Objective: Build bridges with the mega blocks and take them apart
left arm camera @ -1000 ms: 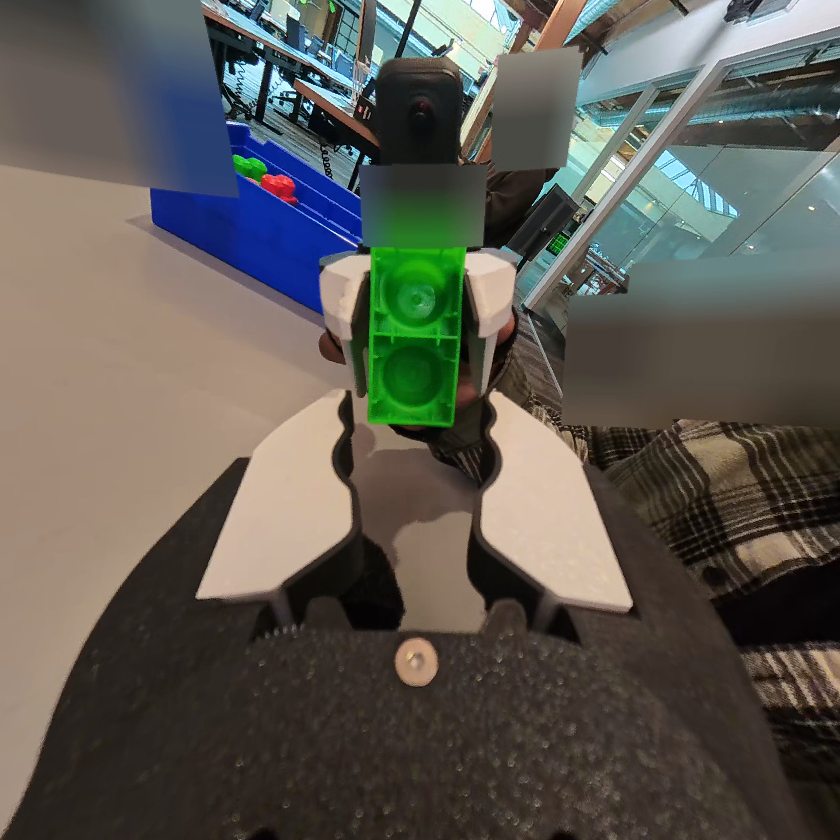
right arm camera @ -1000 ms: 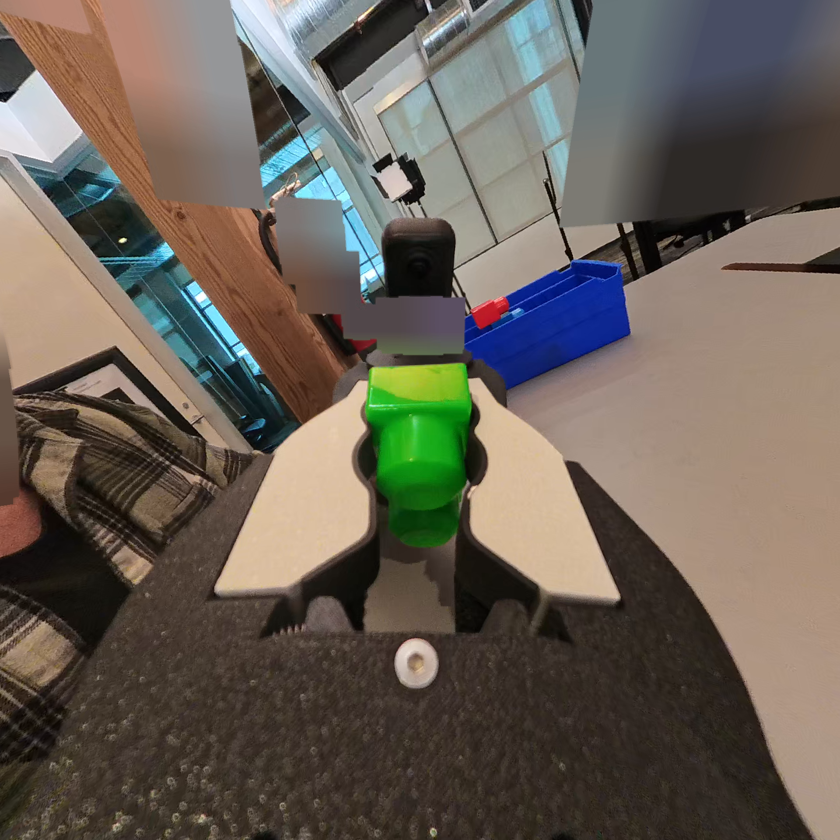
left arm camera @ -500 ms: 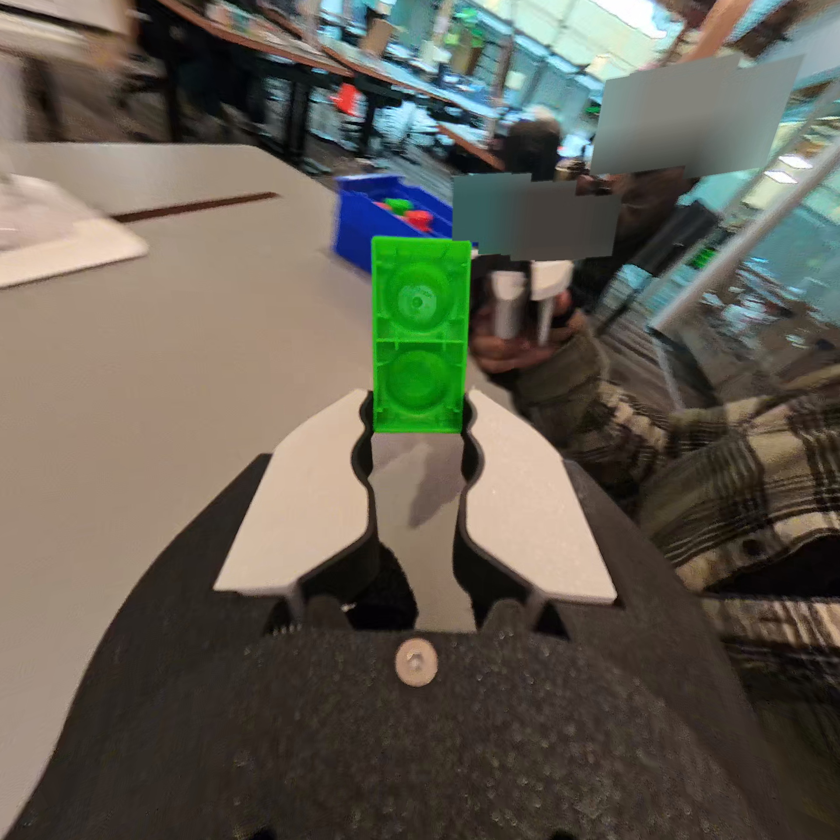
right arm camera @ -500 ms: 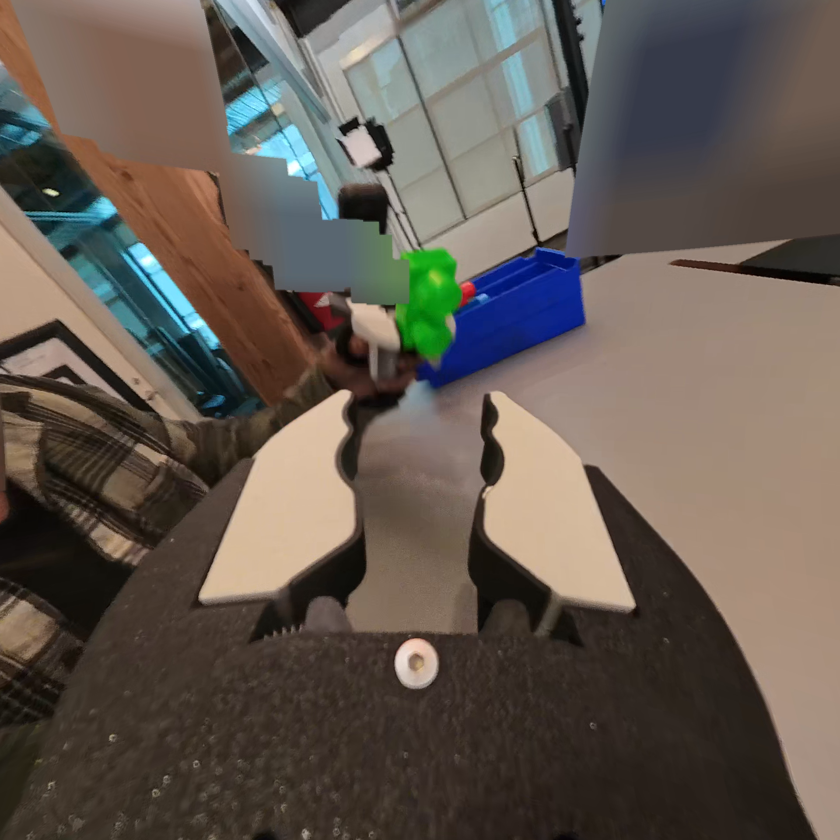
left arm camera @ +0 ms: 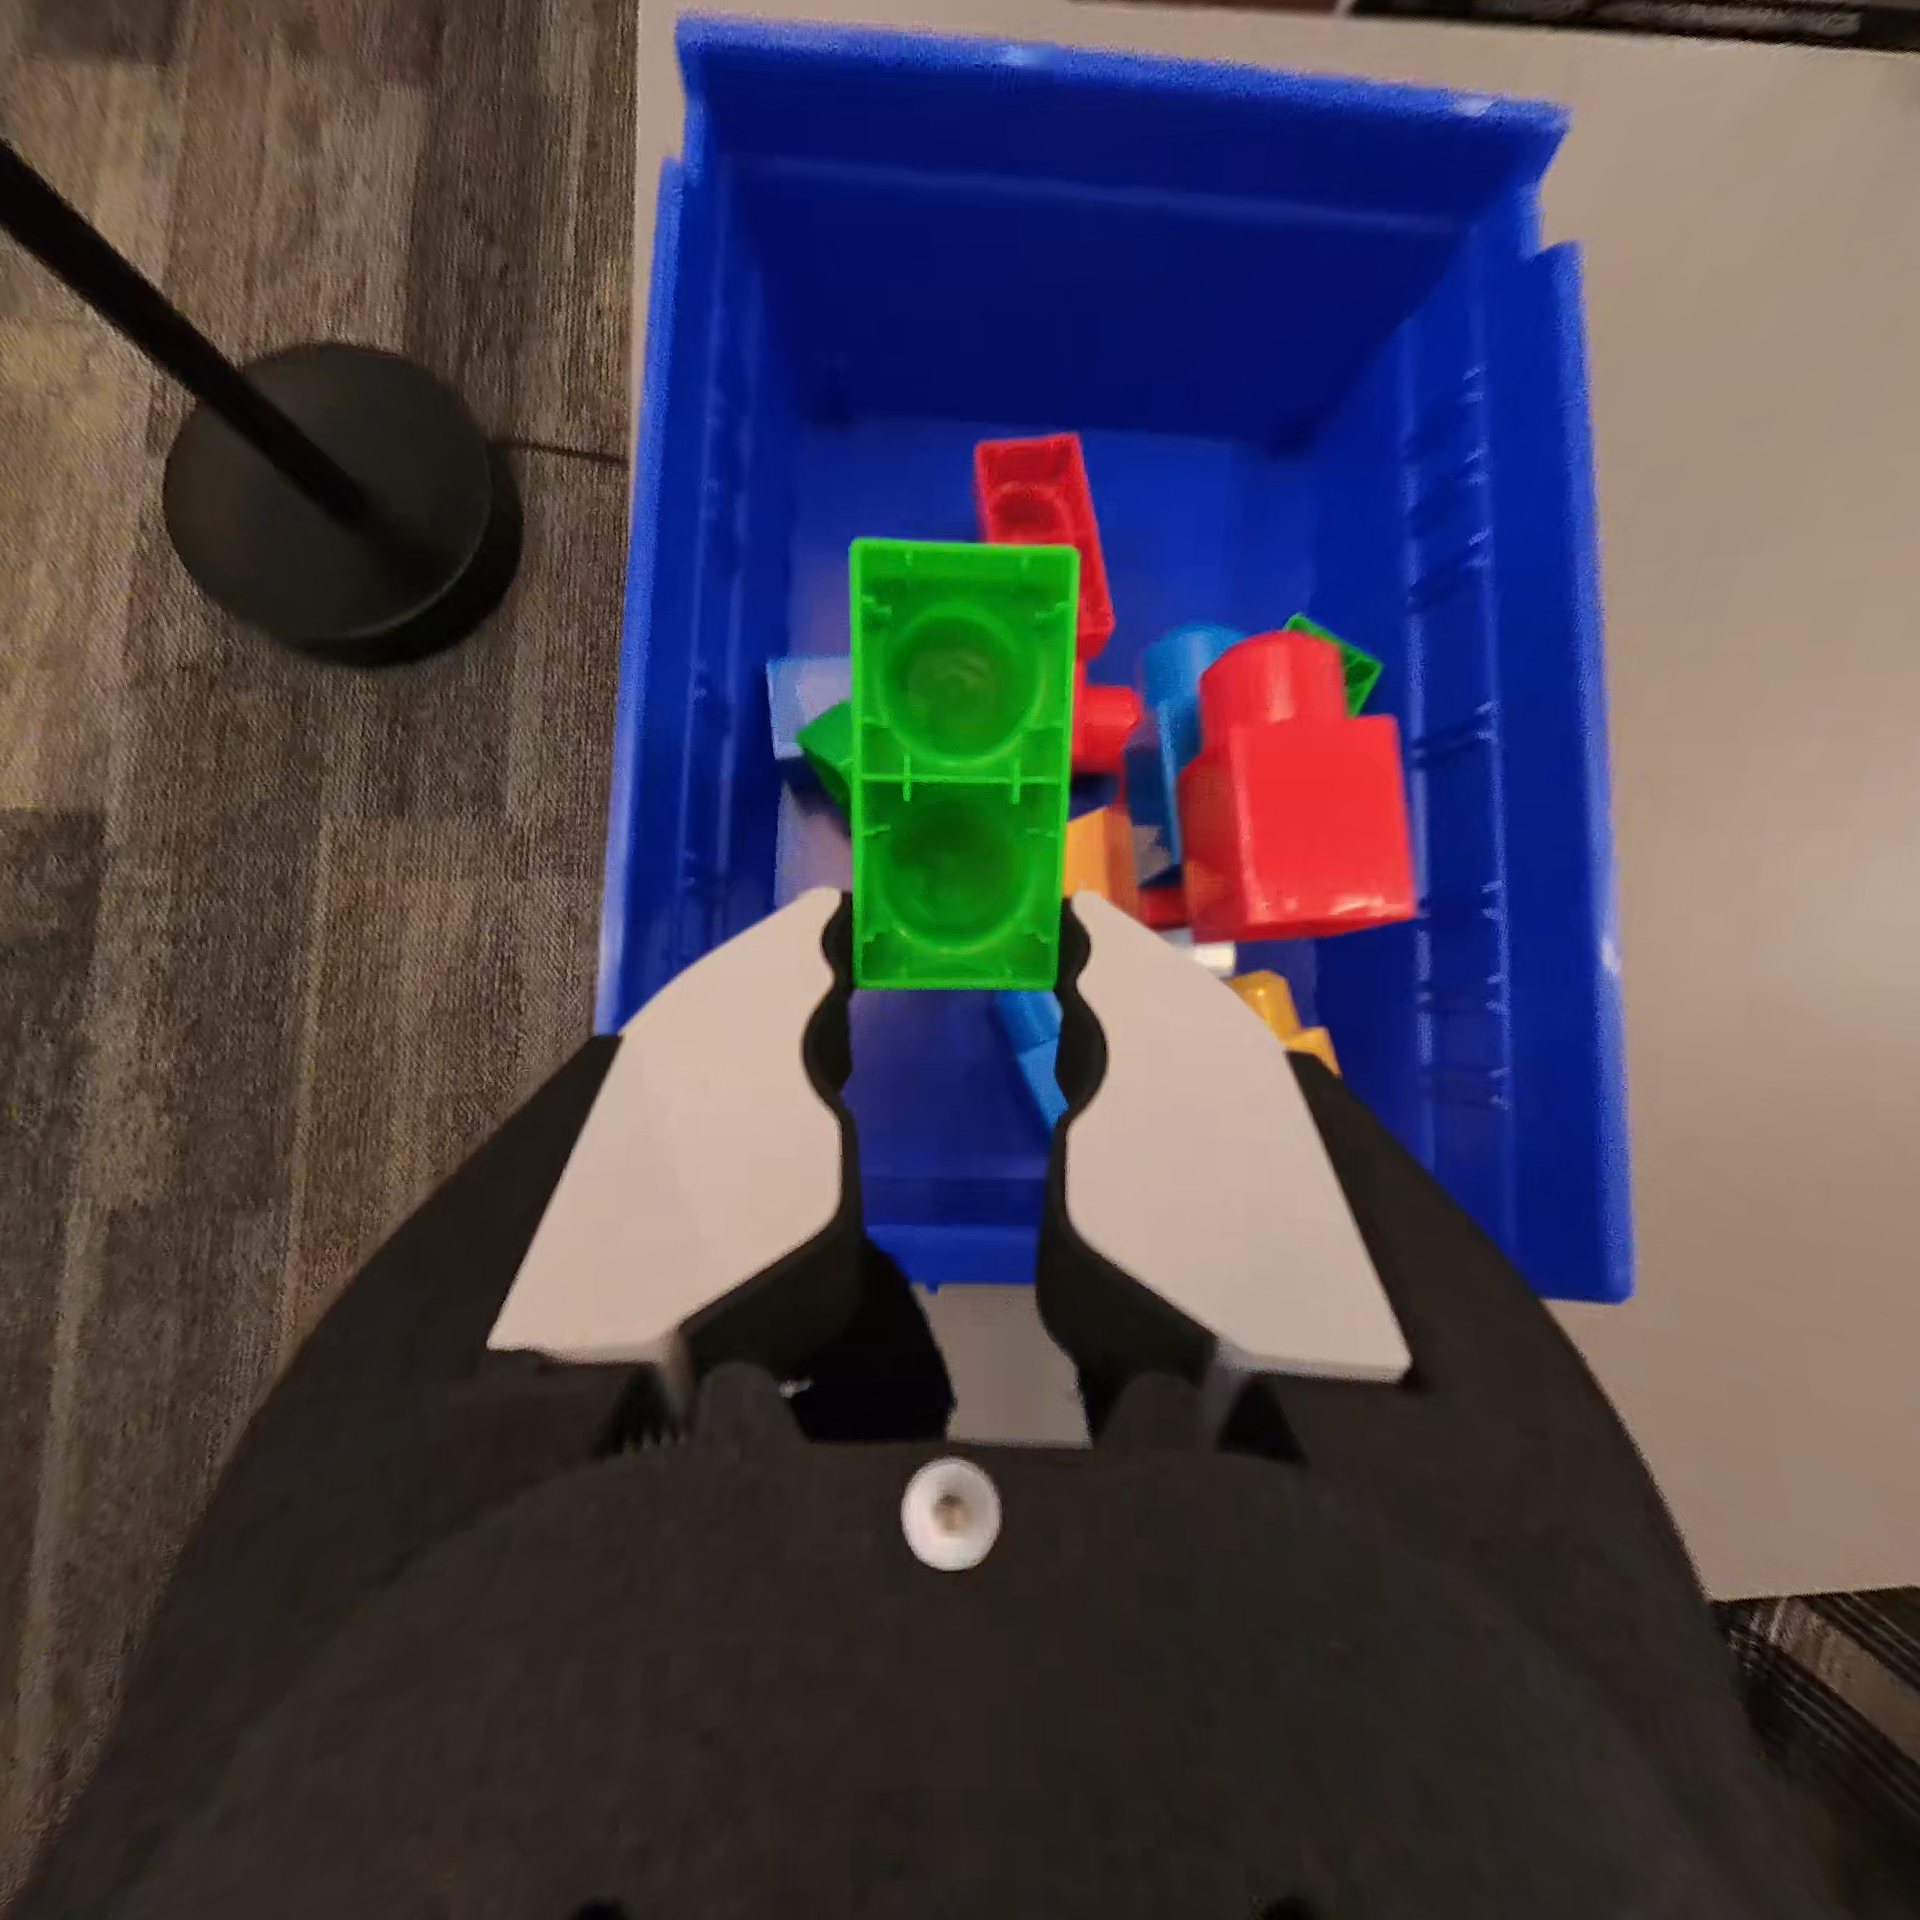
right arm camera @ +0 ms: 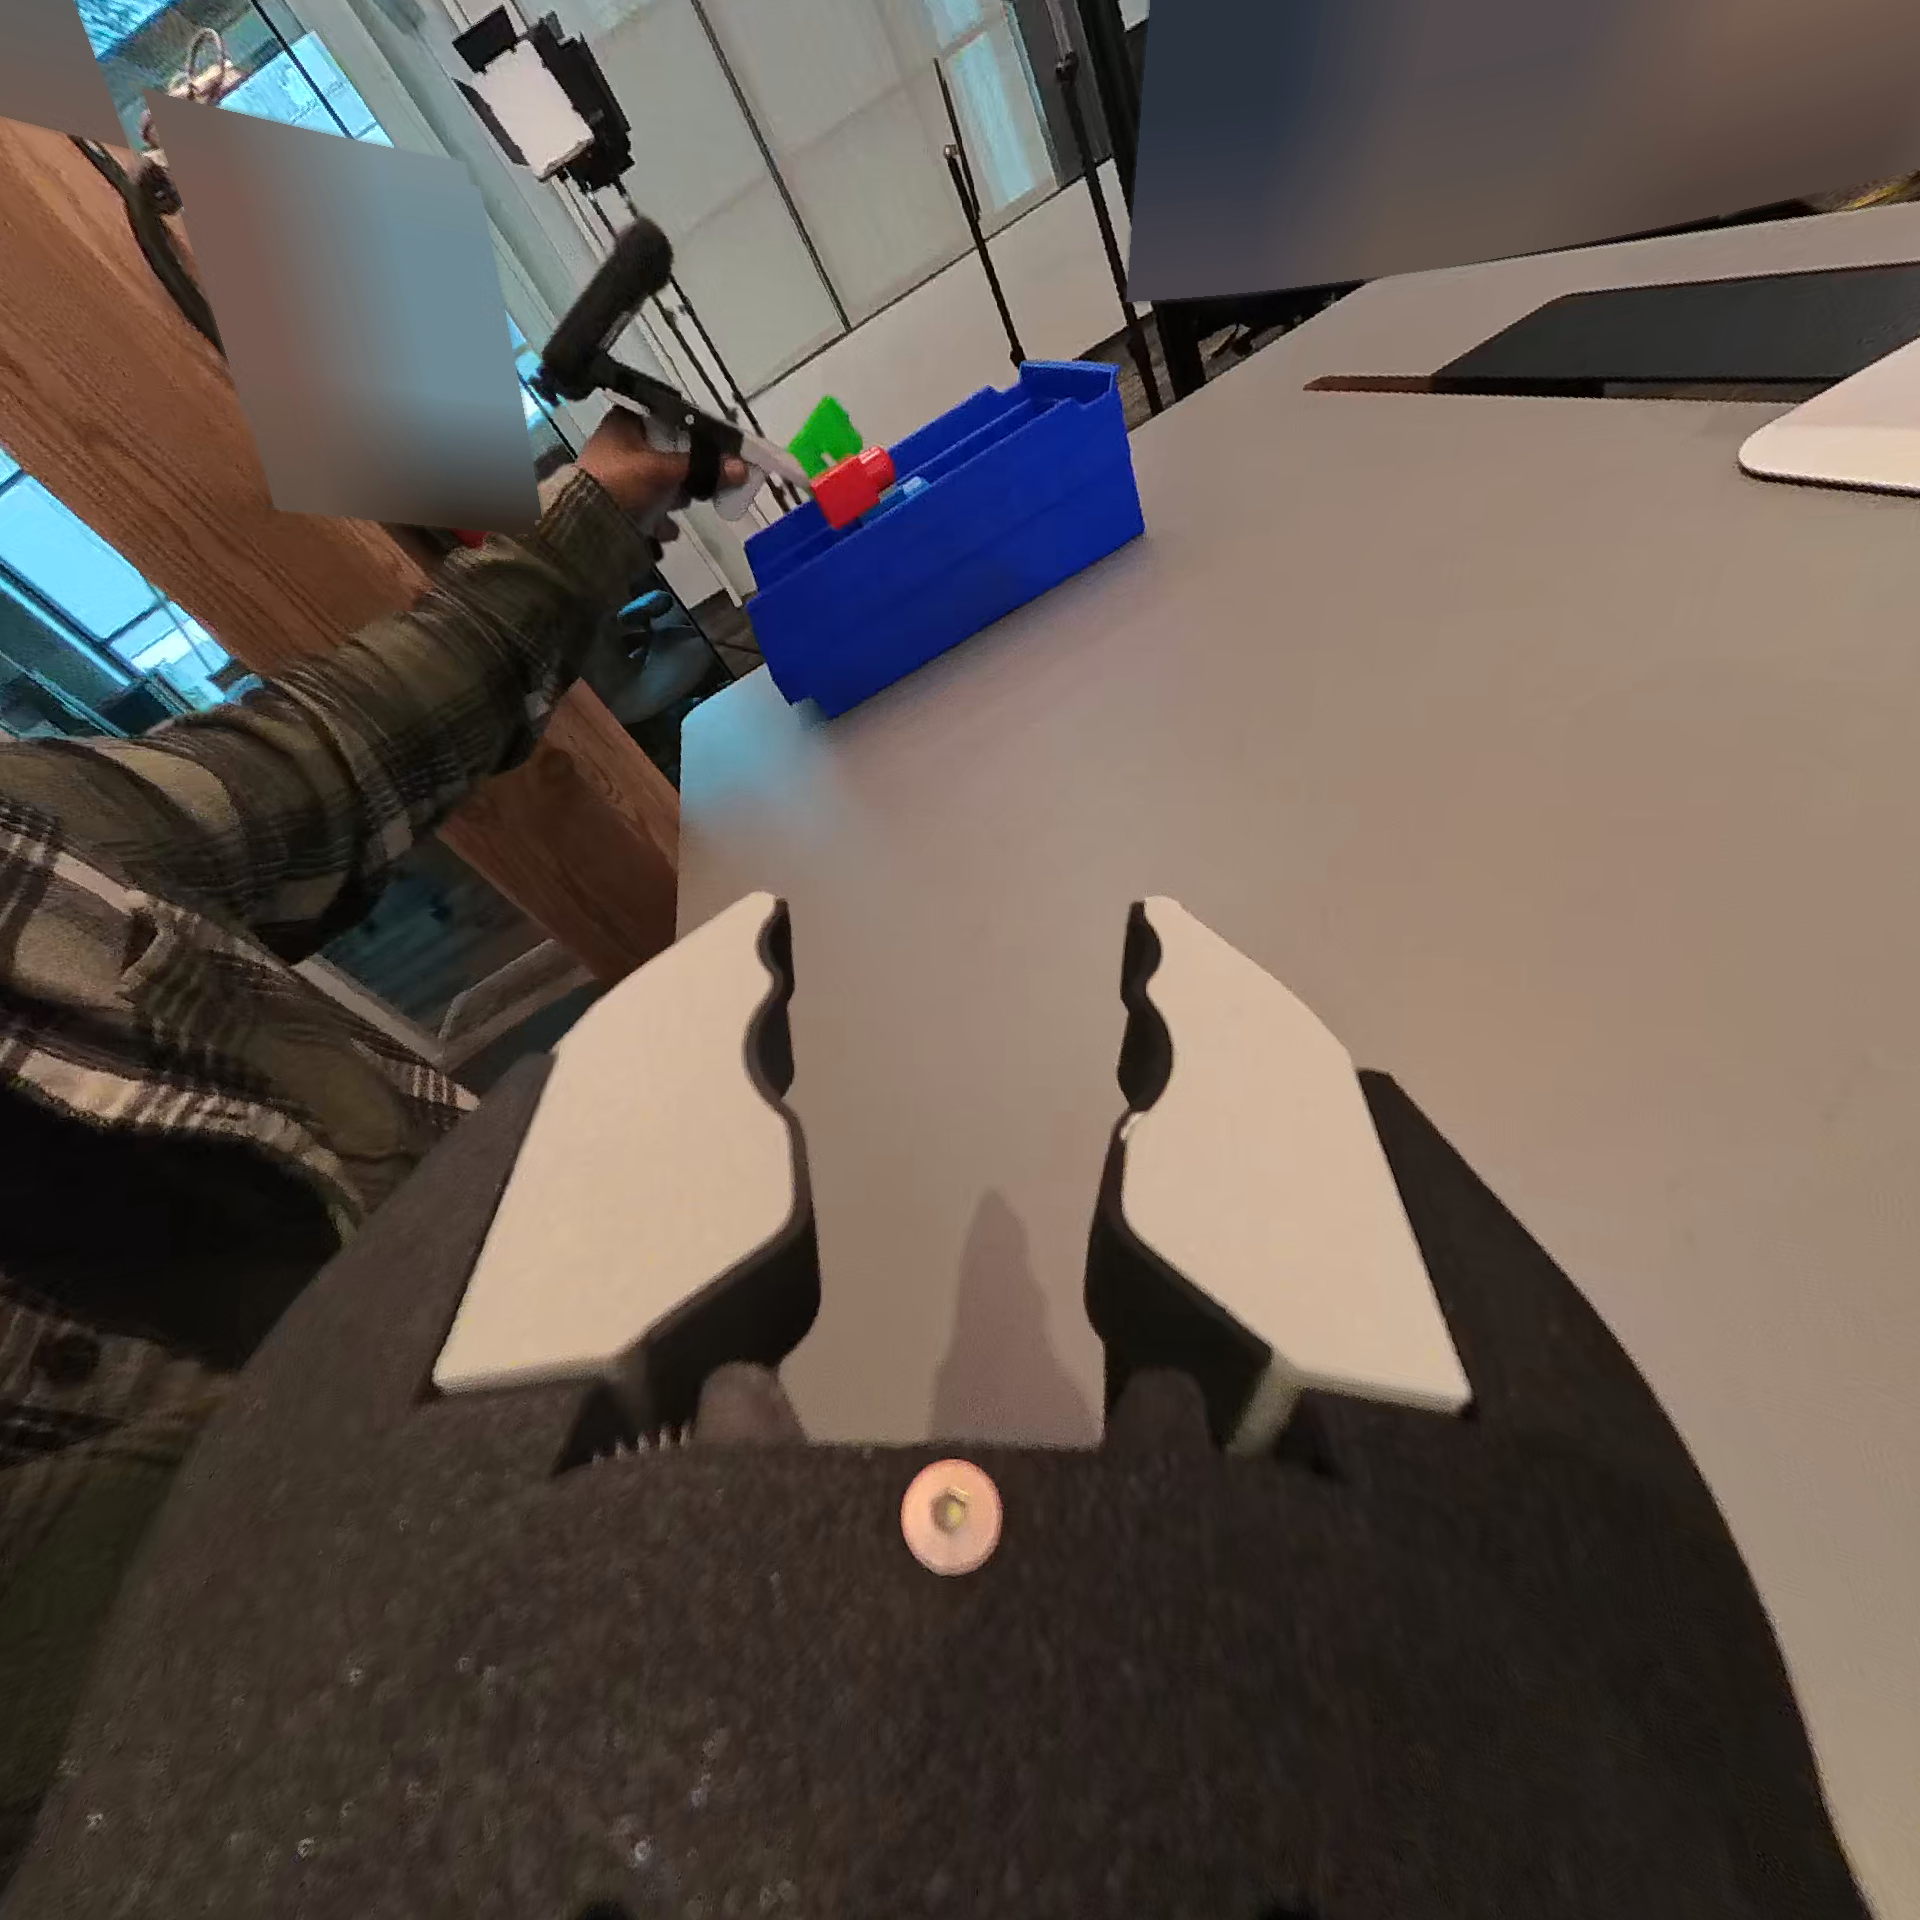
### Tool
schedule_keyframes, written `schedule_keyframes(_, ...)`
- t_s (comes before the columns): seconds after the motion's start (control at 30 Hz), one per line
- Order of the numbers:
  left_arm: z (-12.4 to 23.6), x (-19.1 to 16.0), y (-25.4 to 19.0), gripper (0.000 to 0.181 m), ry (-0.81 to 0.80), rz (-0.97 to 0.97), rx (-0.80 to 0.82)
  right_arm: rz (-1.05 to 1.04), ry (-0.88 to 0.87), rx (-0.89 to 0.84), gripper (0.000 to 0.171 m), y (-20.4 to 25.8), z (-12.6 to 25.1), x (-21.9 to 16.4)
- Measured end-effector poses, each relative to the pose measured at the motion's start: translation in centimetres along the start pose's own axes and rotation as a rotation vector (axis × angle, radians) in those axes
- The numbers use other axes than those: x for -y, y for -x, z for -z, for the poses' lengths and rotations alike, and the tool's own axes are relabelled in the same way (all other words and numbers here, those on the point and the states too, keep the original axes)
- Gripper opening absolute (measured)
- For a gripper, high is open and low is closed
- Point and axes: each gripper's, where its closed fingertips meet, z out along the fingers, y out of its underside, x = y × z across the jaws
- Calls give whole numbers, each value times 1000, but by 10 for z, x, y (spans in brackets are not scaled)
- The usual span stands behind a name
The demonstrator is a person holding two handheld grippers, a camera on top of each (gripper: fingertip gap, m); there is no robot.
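Left gripper pinches green block by its tip over bin. Thin hold, could slip early & bounce out at 9 o'clock. Right gripper empty, jaws apart.

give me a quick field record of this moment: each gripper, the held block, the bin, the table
left gripper: shut on green block, above the bin
green block: two-stud, hollow underside toward camera
right gripper: open, empty, over bare table
blue bin: near the table's edge, holding loose red, blue, orange and green blocks
red block: on top of the pile
table: grey

One blue bin, two grippers
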Motion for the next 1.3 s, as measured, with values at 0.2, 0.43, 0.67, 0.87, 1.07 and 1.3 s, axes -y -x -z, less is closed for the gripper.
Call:
schedule_keyframes(0.2,-30,-37,6,37,152,-8,5,4,24,-38,61,-5,11,-2)
schedule_keyframes(0.43,-40,-41,2,38,183,4,-29,20,39,-114,67,-9,37,-6)
schedule_keyframes(0.67,8,10,-17,73,-19,-42,-19,106,161,-285,71,-15,107,-2)
schedule_keyframes(0.87,68,73,-129,73,-316,-270,-129,171,369,-480,71,-46,199,13)
schedule_keyframes(1.07,70,46,-321,64,-387,-561,-547,336,642,-602,66,-115,266,37)
schedule_keyframes(1.3,48,-28,-465,61,-316,-555,-1020,464,1020,-501,71,-199,265,35)
